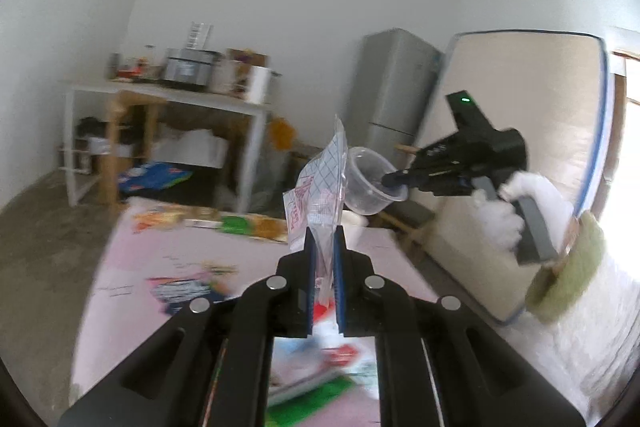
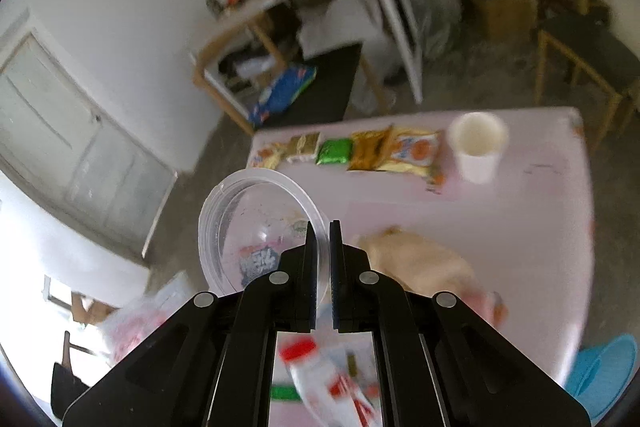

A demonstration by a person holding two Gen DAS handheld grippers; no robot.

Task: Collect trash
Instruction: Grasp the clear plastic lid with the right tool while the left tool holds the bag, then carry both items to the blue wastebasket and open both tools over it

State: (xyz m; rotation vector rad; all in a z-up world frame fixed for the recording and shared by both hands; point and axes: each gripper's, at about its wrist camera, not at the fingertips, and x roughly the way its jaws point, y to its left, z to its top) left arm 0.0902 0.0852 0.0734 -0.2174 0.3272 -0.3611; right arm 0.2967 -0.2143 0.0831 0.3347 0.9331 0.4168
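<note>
The right gripper (image 2: 323, 227) pinches the cup (image 2: 256, 227) by its thin rim; it looks light, bendy, easily crushed, while the left gripper (image 1: 324, 233) squeezes a floppy bag (image 1: 320, 187).

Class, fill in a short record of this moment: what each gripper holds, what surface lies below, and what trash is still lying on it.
left gripper: shut on a clear plastic bag with red print
right gripper: shut on the rim of a clear round plastic container, lifted
surface: pink table
still on table: row of snack wrappers, white paper cup
beside table: blue bin
</note>
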